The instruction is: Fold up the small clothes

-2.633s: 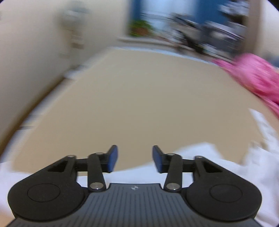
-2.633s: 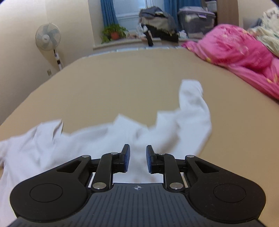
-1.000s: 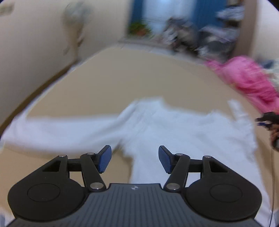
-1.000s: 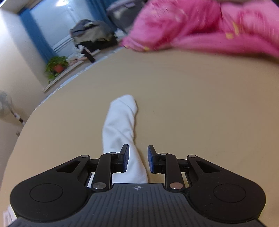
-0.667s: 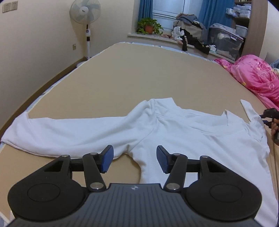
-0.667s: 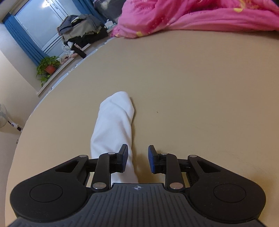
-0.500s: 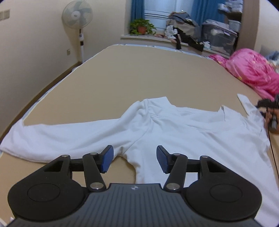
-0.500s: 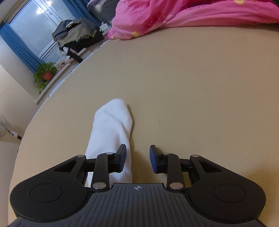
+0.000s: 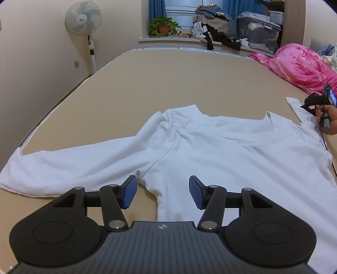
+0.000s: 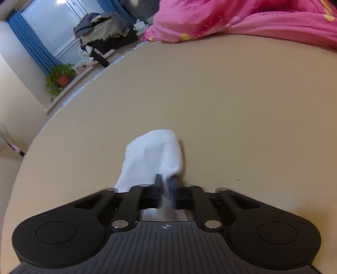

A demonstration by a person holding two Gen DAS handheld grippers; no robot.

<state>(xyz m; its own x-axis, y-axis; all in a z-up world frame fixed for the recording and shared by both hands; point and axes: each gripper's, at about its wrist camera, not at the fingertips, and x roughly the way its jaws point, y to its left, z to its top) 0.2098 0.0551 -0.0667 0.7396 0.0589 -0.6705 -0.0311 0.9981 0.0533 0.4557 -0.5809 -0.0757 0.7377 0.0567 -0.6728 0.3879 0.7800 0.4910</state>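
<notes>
one white shirt [image 9: 221,147] lies spread flat on the tan bed [image 9: 168,84], one sleeve stretched out to the left, the other reaching to the right edge of the left wrist view. left gripper [image 9: 162,194] hovers over the shirt's near left armpit, blue pads [image 9: 129,192] standing apart, nothing between them. right gripper [image 10: 166,187] has just been closing and its fingers are now pinched together on the sleeve [image 10: 155,156], cloth caught between them. pink quilt [image 9: 303,65] sits at the far right. fan [image 9: 84,19] stands by the wall.
</notes>
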